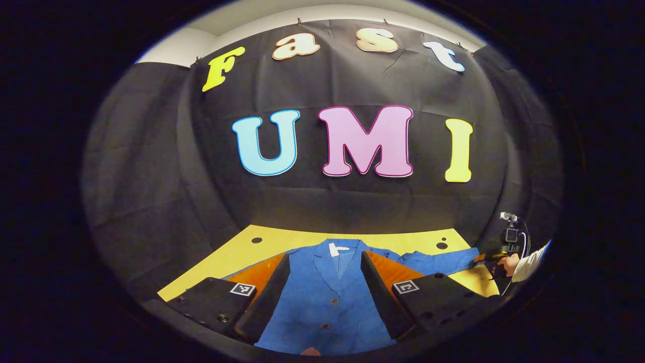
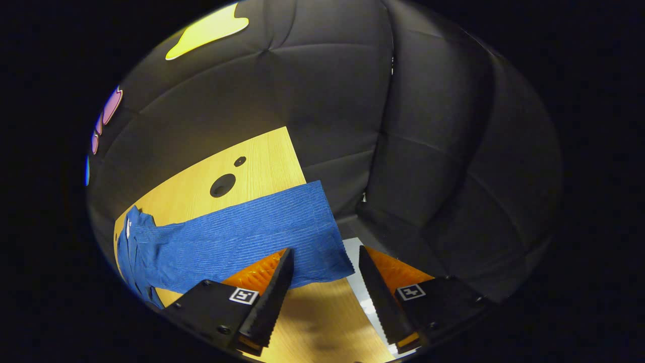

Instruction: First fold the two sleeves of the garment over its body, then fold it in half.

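Two sets of fingers stand spread, pinching nothing. Between the left gripper (image 1: 325, 297) fingers lies the blue garment (image 1: 327, 302), flat on the yellow tabletop (image 1: 227, 257). Beyond the right gripper (image 2: 322, 297) fingers, its sleeve (image 2: 242, 237) reaches the tabletop's edge. Black cloth wall (image 2: 403, 126) rises behind.

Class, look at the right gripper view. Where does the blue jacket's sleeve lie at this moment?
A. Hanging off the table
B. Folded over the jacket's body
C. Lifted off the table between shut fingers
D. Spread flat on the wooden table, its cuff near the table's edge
D: the sleeve stretches out flat on the wooden table, with the open right gripper just before its cuff.
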The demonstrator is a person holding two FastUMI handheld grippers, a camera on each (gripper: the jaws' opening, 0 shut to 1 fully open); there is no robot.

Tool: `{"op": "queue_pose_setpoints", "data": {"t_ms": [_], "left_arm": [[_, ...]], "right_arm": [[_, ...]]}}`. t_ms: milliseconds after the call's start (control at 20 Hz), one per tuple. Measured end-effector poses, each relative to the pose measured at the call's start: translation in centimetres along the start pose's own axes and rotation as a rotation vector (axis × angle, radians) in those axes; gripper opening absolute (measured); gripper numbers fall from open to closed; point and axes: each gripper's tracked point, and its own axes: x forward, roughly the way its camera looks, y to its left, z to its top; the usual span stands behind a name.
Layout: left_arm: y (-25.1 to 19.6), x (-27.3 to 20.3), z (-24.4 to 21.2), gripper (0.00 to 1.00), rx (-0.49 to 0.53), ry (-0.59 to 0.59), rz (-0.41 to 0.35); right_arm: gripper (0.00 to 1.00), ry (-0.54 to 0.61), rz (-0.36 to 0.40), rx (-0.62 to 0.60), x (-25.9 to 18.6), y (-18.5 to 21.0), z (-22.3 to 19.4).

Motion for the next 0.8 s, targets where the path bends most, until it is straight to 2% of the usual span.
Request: {"op": "queue_pose_setpoints", "data": {"t_ms": [50, 100, 150, 200, 250, 350, 500, 550, 800], "left_arm": [[-0.4, 0.2, -0.2, 0.82, -0.004, 0.007, -0.003], [-0.8, 0.4, 0.0, 0.82, -0.009, 0.007, -0.011], [-1.1, 0.4, 0.3, 0.82, -0.01, 0.002, -0.02], [-1.4, 0.5, 0.6, 0.82, -0.002, -0.004, -0.028], [-1.5, 0.7, 0.9, 0.81, 0.012, -0.011, -0.03], [-1.5, 0.6, 1.4, 0.81, 0.036, -0.031, -0.031], [-1.4, 0.2, 1.2, 0.82, 0.033, -0.03, -0.041], [-1.2, -0.1, 1.2, 0.82, 0.031, -0.034, -0.043], [1.6, -1.1, 0.0, 0.81, -0.03, -0.04, -0.046]], "right_arm": [[0.75, 0.004, -0.002, 0.013, 0.0, 0.5, 0.0], [0.58, 0.005, -0.003, 0.027, 0.3, 0.8, 0.2], [0.64, 0.012, -0.009, 0.027, 0.4, 0.1, 0.0], [0.58, -0.005, -0.024, 0.025, 0.2, -0.3, 0.6], [0.42, -0.013, -0.044, 0.022, 0.2, -0.8, 0.9], [0.11, 0.003, -0.016, 0.013, 0.1, 0.6, 0.3], [0.11, -0.016, -0.038, -0.07, -0.7, 0.9, 0.6], [0.02, -0.048, -0.026, -0.079, -1.5, 1.9, 1.5], [0.02, -0.155, 0.054, -0.1, -8.5, 8.6, 5.1]]}}
